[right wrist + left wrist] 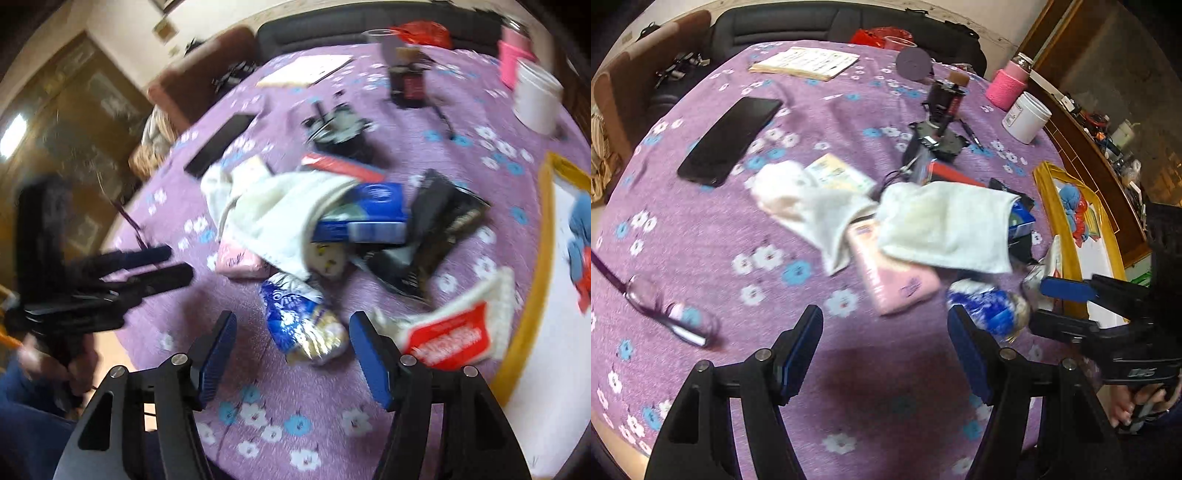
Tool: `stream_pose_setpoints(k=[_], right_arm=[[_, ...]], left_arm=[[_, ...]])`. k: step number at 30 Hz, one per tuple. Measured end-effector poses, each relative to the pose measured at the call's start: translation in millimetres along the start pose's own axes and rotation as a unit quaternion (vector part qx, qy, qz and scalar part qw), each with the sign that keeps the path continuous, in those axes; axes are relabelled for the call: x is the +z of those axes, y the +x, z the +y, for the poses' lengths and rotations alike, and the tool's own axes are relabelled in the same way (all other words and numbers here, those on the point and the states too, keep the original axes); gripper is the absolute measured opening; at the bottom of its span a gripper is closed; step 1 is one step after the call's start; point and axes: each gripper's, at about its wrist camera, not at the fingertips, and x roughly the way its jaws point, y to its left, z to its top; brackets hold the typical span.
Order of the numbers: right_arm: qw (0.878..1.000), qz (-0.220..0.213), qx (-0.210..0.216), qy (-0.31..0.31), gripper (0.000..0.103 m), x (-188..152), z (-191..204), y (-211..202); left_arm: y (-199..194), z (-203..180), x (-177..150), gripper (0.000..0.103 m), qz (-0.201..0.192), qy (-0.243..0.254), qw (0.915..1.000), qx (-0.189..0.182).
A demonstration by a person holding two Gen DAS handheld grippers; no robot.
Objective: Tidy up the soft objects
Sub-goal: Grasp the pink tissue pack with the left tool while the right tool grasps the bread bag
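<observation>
I've got both sets of jaws wide and empty over the bench (pixel 701 229), I'd say to line up on the white towel (pixel 945 229) draped over the clutter mid-bench, and only my right camera shows the red-and-white cloth (pixel 454 332) by the tray (pixel 535 325).

Left gripper (pixel 885 350), right gripper (pixel 293 356): black frames, silver screws, ribbed blue pads (pixel 803 347). Bare-skinned hand (pixel 1134 404).
</observation>
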Motion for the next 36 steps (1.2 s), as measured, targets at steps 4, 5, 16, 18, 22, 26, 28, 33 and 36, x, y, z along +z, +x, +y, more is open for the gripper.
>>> stream_pose_setpoints(k=[4, 5, 16, 18, 22, 26, 28, 33, 36], right_arm=[[0.999, 0.029, -0.028, -0.030, 0.070, 5.9, 10.7, 32.8], [0.998, 0.033, -0.037, -0.034, 0.070, 5.8, 11.4, 39.2], [0.996, 0.040, -0.060, -0.045, 0.051, -11.4, 17.8, 36.2], [0.997, 0.034, -0.059, -0.036, 0.051, -15.3, 12.5, 29.0], [0.998, 0.021, -0.062, -0.026, 0.051, -22.0, 4.0, 14.0], [0.998, 0.011, -0.061, -0.020, 0.051, -24.8, -4.1, 3.5], [0.998, 0.010, -0.059, -0.018, 0.051, -25.7, -6.5, 1.6], [0.999, 0.015, -0.045, -0.021, 0.051, -28.2, -5.5, 2.7], [0.998, 0.025, -0.039, -0.032, 0.051, -29.1, 2.4, 9.7]], left_arm=[[0.6, 10.4, -4.1, 0.069, 0.015, -0.003, 0.9999, -0.006], [2.0, 11.8, -4.0, 0.069, 0.017, -0.002, 0.9998, -0.008], [35.0, -6.1, 12.6, 0.071, 0.047, 0.002, 0.9984, -0.030], [45.6, -11.3, 17.8, 0.071, 0.053, 0.000, 0.9983, -0.022], [67.0, -20.2, 27.9, 0.071, 0.057, -0.001, 0.9983, 0.012], [80.2, -28.5, 34.9, 0.071, 0.040, 0.017, 0.9979, 0.048], [80.0, -32.7, 34.1, 0.065, 0.037, 0.027, 0.9971, 0.060], [67.7, -25.8, 17.3, 0.056, 0.039, 0.027, 0.9978, 0.047], [56.1, -19.9, -4.7, 0.054, 0.045, 0.030, 0.9979, 0.037]])
